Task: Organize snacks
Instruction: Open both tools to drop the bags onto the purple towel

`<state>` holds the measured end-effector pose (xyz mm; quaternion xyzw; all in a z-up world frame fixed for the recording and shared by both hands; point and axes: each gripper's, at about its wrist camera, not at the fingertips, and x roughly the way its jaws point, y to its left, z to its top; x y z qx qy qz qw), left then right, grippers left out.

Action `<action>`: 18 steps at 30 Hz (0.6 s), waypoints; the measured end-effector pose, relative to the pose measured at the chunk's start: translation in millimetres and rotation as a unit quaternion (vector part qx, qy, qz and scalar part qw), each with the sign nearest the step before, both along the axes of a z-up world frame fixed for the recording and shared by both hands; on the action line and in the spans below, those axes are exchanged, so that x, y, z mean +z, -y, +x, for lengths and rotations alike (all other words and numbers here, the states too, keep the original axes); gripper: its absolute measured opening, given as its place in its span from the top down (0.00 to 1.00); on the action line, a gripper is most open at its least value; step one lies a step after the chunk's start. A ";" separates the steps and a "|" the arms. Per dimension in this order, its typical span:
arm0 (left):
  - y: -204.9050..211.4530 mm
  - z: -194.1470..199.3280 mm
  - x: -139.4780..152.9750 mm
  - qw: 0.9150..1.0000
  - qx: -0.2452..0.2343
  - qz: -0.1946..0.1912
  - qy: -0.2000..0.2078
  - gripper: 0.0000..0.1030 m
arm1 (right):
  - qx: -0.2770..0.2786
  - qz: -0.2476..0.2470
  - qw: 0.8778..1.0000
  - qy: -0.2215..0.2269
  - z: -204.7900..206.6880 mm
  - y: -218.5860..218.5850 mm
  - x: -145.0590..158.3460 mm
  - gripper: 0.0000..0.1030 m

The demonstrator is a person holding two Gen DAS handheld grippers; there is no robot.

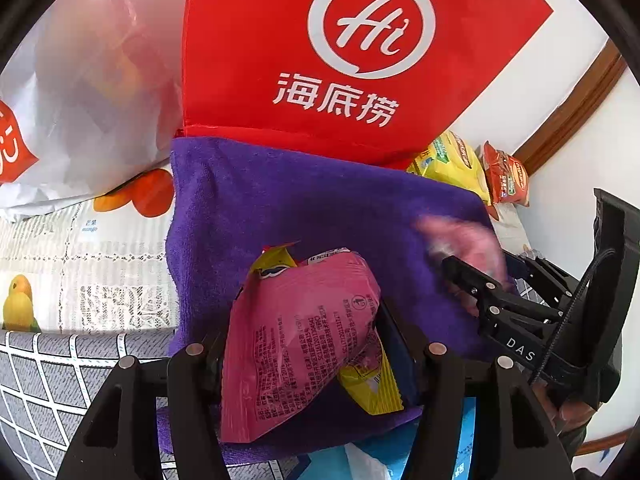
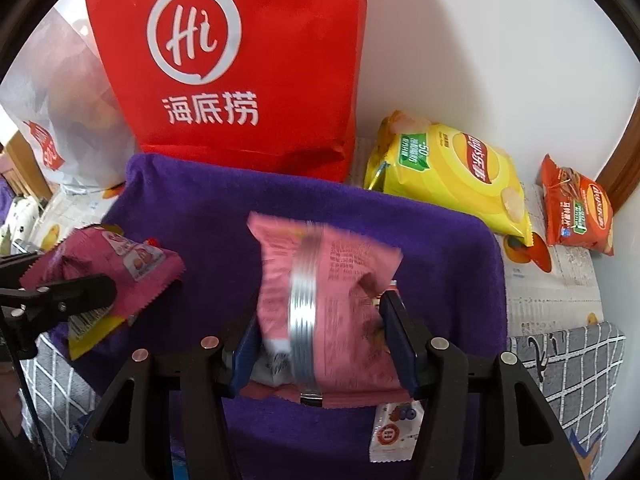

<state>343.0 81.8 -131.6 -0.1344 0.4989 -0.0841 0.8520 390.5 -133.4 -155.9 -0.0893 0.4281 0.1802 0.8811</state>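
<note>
**A:** What have I got in each claw?

**B:** On my left camera the left gripper is clamped on a pink snack packet, with a yellow packet caught behind it. I see only the yellow one's top corner and bottom edge; the rest is hidden by the pink one. The right-hand pad is partly covered by the packets.

**A:** And the right?

**B:** The right gripper has its blue pads pressed against both sides of another pink packet, silver seam facing me. It's blurred, so I can't read the print. A small white sachet peeks out below it, mostly blocked by the finger.

**A:** Where is all this sitting?

**B:** Both packets hang over a purple towel. Whether they touch it, I can't tell. Behind the towel stands a red bag, its top cut off by the frame, and left of that a white plastic bag whose contents are just vague orange shapes.

**A:** Anything else?

**B:** A yellow chip bag and a smaller red chip bag lie by the wall, to the right of the towel. On the left camera the red bag covers most of the yellow one.
</note>
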 end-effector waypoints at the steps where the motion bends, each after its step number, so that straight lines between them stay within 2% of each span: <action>1: 0.2 -0.5 0.6 1.000 -0.002 0.000 0.002 0.43 | 0.002 0.001 1.000 0.000 -1.0 -0.5 0.7 0.45; 18: 10.1 -6.3 6.8 1.000 -0.021 0.006 0.003 0.42 | -0.005 0.029 0.999 0.021 -15.4 3.0 23.3 0.44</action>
